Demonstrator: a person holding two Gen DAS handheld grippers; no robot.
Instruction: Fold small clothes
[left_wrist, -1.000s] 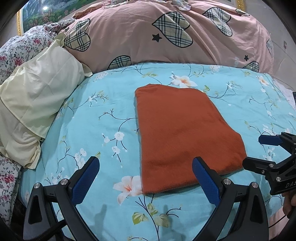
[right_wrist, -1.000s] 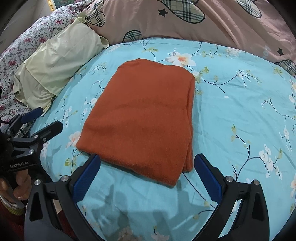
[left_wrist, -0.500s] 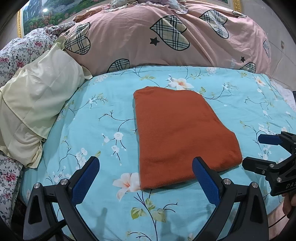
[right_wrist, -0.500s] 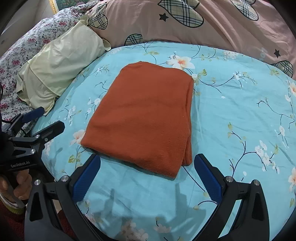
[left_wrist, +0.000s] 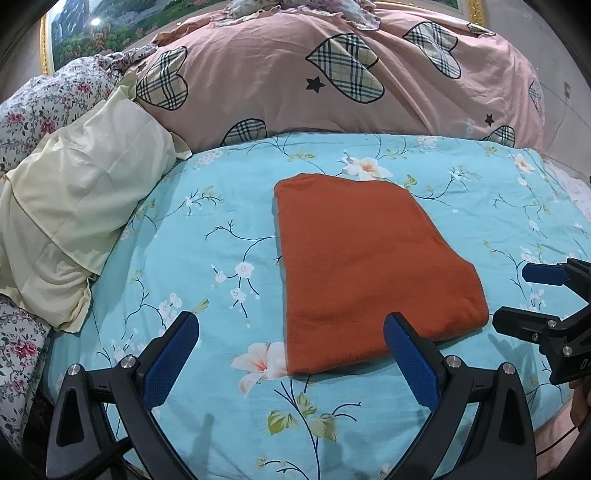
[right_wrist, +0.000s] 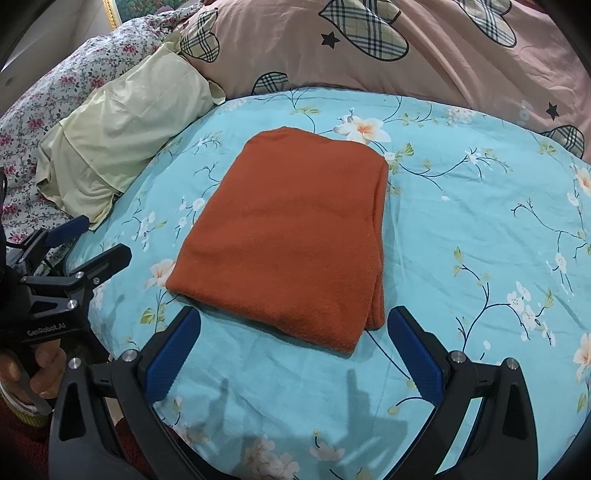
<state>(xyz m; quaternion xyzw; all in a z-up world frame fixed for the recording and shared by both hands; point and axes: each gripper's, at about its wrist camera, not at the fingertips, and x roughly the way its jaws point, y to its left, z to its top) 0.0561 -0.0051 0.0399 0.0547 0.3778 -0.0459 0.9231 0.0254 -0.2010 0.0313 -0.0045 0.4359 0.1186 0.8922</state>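
An orange-brown garment (left_wrist: 365, 258) lies folded into a flat rectangle on the light blue floral bedsheet (left_wrist: 229, 206); it also shows in the right wrist view (right_wrist: 295, 236), with stacked fold layers along its right edge. My left gripper (left_wrist: 291, 354) is open and empty, hovering just short of the garment's near edge. My right gripper (right_wrist: 293, 350) is open and empty, also just short of the near edge. Each gripper shows at the side of the other's view: the right one (left_wrist: 532, 295) and the left one (right_wrist: 88, 240).
A pale yellow pillow (left_wrist: 74, 206) lies at the left, over a floral pillow (left_wrist: 40, 118). A pink quilt with plaid hearts (left_wrist: 332, 74) is piled behind the garment. The bed's edge runs below both grippers.
Both grippers have drawn back from the folded garment, which now appears smaller and farther off. The garment has not moved.
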